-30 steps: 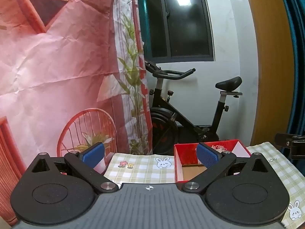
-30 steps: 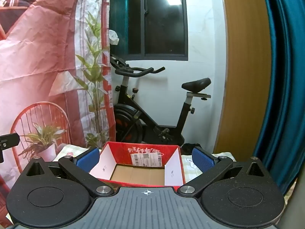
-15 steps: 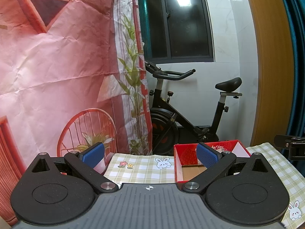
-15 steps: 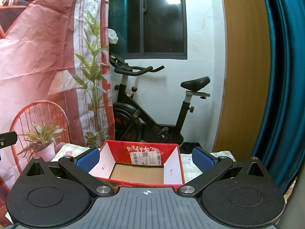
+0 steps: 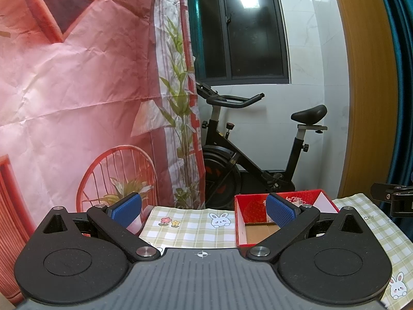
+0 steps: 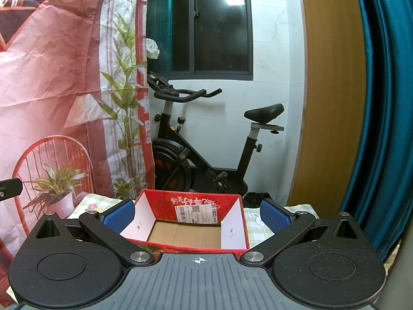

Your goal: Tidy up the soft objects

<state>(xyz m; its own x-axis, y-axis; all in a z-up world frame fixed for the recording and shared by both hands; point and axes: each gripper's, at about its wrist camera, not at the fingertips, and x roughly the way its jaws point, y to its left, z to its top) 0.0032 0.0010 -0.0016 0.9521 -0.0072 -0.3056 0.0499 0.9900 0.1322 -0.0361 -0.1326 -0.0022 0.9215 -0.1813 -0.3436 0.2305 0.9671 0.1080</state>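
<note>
Red cardboard box (image 6: 191,222) sits on the checked tablecloth (image 5: 191,226), open side up, long axis across my right view, label wall at the far side. I have the right gripper (image 6: 197,215) spread wide and empty, straddling the box. Left gripper (image 5: 204,210) likewise wide apart, holding nothing; box (image 5: 247,211) sits to its right, partly behind the right pad. Only the left view shows the bunny print. I see no soft objects in either view; the box floor is bare cardboard.

The tablecloth (image 5: 371,206) shows the letters "CKY" at its right edge, while the box (image 6: 196,201) carries upside-down gold characters and a barcode label too small to read.
</note>
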